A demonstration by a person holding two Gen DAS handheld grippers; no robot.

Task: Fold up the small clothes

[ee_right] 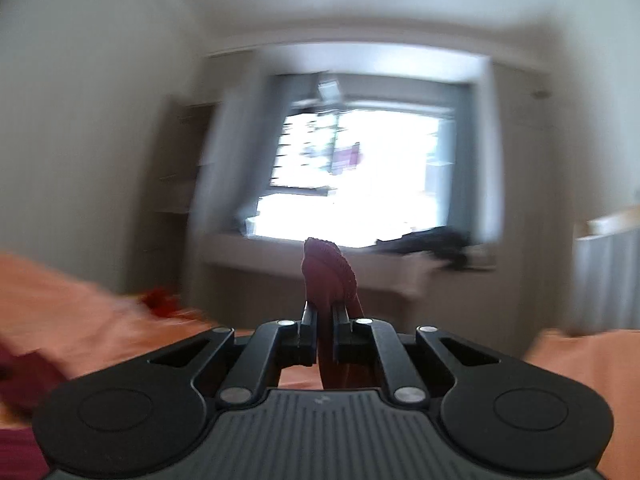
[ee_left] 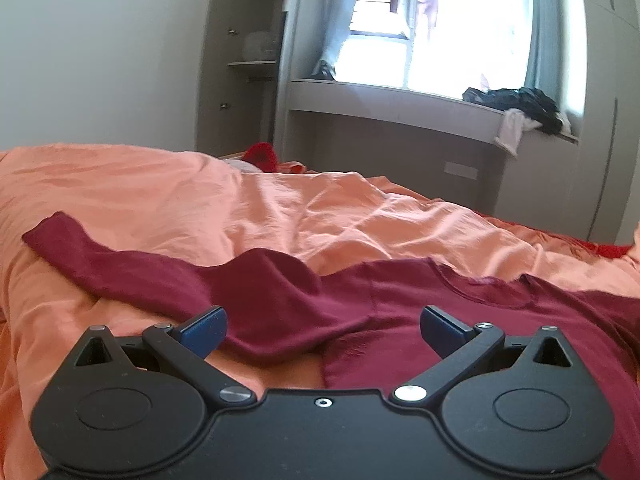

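Note:
A dark red long-sleeved shirt [ee_left: 420,304] lies spread on the orange bed sheet [ee_left: 200,208]. One sleeve [ee_left: 120,264] stretches out to the left. My left gripper [ee_left: 323,328] is open and empty, low over the shirt where that sleeve joins the body. My right gripper [ee_right: 325,312] is shut on a bunched edge of the dark red shirt [ee_right: 328,268] and holds it up above the bed; that view is blurred.
A window ledge [ee_left: 400,100] beyond the bed holds a heap of dark clothes [ee_left: 516,104]. A red item [ee_left: 262,156] lies at the bed's far edge. Open shelves [ee_left: 252,64] stand left of the window.

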